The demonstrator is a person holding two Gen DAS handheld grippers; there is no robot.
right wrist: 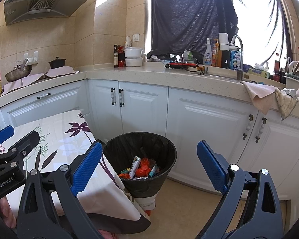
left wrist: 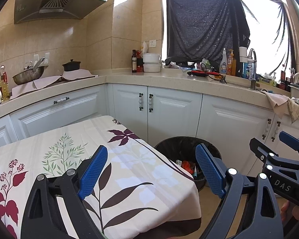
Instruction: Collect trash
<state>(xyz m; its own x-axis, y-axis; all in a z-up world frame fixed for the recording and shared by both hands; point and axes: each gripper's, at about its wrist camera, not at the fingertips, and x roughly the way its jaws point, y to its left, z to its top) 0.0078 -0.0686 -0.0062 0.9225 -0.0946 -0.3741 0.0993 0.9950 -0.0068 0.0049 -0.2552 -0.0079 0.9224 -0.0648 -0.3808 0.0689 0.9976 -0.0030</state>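
Observation:
A round black trash bin (right wrist: 140, 153) lined with a black bag stands on the floor beside the table. It holds trash (right wrist: 141, 168): a red crumpled wrapper, a white packet and a small tube. In the left wrist view the bin (left wrist: 187, 149) shows past the table corner. My left gripper (left wrist: 151, 157) hovers open over the table's right corner, nothing between its blue pads. My right gripper (right wrist: 148, 153) is open too, framing the bin from above and nearer, with nothing held. Each gripper appears at the edge of the other's view.
The table wears a floral tablecloth (left wrist: 73, 155). White cabinets (right wrist: 205, 131) run under an L-shaped counter (right wrist: 129, 75) crowded with bottles, pots and a sink tap. Cloths (right wrist: 269, 97) hang over the counter edge at right. A white box (right wrist: 147, 203) sits under the bin.

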